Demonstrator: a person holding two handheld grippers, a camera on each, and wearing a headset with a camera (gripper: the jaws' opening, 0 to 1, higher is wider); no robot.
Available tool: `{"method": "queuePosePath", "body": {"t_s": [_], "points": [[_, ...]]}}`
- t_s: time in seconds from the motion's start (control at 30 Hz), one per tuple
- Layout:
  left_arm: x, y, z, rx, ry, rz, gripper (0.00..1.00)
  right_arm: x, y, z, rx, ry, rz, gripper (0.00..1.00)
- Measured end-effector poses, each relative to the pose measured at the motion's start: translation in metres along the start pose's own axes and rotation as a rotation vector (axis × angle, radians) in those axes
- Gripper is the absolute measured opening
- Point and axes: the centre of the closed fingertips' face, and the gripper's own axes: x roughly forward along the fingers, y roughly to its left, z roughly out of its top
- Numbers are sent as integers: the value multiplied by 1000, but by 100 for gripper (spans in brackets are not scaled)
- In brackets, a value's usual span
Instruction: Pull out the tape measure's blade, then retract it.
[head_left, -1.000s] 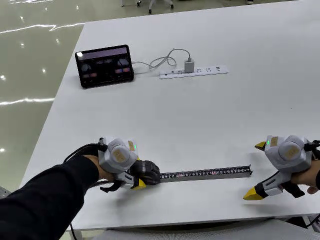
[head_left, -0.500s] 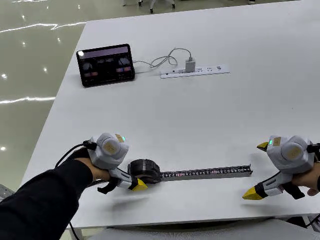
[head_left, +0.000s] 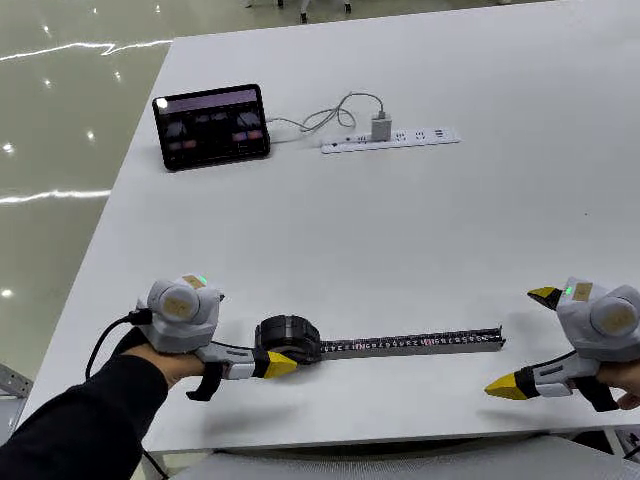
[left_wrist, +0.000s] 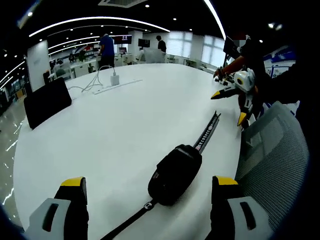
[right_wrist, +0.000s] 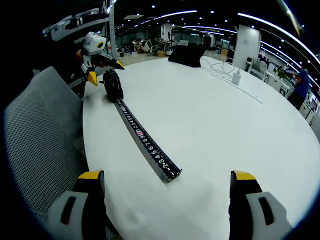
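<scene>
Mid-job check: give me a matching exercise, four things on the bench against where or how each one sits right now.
Things:
1. tape measure case
2. blade
3. tablet
4. right gripper

States:
A. screen lit, on the far side of the table
B. open, holding nothing, just past the blade's tip
C. pulled out, lying flat near the front edge
D. black and round, where the blade comes out

Pairs: 1-D, 2-C, 3-A, 4-B
</scene>
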Motion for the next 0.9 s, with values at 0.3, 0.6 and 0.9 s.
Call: {"method": "queuePosePath", "body": {"t_s": [0.3,0.6,0.9], "points": [[-30,-3,-5,-33,-61,30,100,-30,2,1,26,-60,-73,100],[-64,-4,-25,-70,-55,70,100,-76,8,-5,91,-108,-151,100],[-72,-1,-9,-109,-122,93,100,-80,13,-12,109,-118,-164,100]]}}
